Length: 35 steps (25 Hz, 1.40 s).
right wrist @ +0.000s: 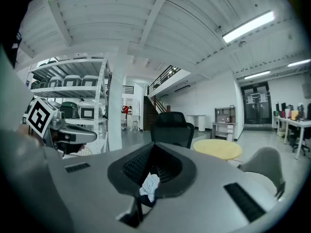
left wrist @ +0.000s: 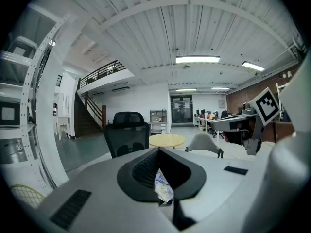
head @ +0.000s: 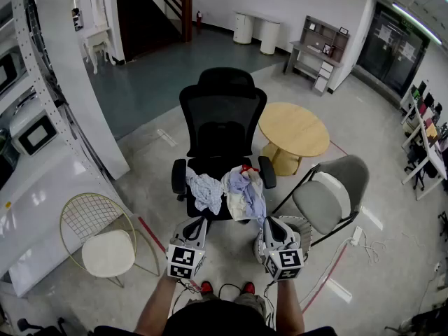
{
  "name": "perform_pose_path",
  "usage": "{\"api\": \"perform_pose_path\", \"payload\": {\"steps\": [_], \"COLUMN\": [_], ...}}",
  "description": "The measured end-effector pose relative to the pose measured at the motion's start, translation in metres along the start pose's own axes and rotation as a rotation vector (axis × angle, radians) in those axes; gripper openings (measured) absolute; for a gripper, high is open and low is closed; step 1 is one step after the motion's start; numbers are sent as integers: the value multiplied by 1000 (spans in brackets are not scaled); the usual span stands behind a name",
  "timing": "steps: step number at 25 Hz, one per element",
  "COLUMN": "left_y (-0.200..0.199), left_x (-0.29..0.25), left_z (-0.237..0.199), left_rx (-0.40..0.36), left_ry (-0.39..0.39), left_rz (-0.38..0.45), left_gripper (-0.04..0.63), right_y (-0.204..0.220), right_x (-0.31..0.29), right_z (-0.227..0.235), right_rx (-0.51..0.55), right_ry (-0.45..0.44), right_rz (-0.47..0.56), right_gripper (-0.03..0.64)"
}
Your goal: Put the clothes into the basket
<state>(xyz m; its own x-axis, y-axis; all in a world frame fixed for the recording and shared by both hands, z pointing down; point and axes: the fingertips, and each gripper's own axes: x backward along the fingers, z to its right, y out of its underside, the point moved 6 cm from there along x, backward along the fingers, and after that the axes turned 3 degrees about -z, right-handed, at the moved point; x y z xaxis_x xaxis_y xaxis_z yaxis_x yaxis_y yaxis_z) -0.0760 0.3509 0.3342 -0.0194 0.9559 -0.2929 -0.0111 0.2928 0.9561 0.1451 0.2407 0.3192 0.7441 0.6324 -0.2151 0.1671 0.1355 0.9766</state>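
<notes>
In the head view two bundles of clothes lie over the front of a black office chair's seat (head: 210,165). One is a pale blue and white cloth (head: 205,190). The other is a white and lilac cloth (head: 243,193) with a red bit on top. My left gripper (head: 199,220) is shut on the pale blue cloth's lower edge. A scrap of that cloth (left wrist: 163,187) shows between the closed jaws of the left gripper (left wrist: 160,178). My right gripper (head: 267,220) is shut on the white cloth. In the right gripper view white fabric (right wrist: 149,185) is pinched in the right gripper (right wrist: 148,181). A perforated basket rim (head: 305,228) peeks out beneath the right gripper.
Behind the office chair's backrest (head: 220,110) stands a round wooden table (head: 294,128). A grey folding chair (head: 329,194) is at the right, and a wire chair with a white cushion (head: 101,240) at the left. White shelving (head: 35,152) lines the left side. A cable and power strip (head: 357,236) lie on the floor.
</notes>
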Motion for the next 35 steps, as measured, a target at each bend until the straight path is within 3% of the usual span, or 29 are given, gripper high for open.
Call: {"api": "perform_pose_path", "payload": {"steps": [13,21,27,35], "left_y": [-1,6,8,17], "left_x": [-16,-37,-83,-190], "left_z": [-14,-37,-45,-50], "left_rx": [-3,-9,13,66], "left_ry": [14,28,19,18], "left_rz": [-7,-42,-72,-115], "left_gripper": [6,7,7,6], "right_y": [0,12,24,55], "right_x": [-25,-59,-100,-191], "right_z": [-7,-11,17,85], "right_rx": [-29,-39,-52,-60], "right_ry": [-17,-35,-48,-90], "right_rz": [9,-45,-88,-157], "right_gripper": [28,28,28,29]}}
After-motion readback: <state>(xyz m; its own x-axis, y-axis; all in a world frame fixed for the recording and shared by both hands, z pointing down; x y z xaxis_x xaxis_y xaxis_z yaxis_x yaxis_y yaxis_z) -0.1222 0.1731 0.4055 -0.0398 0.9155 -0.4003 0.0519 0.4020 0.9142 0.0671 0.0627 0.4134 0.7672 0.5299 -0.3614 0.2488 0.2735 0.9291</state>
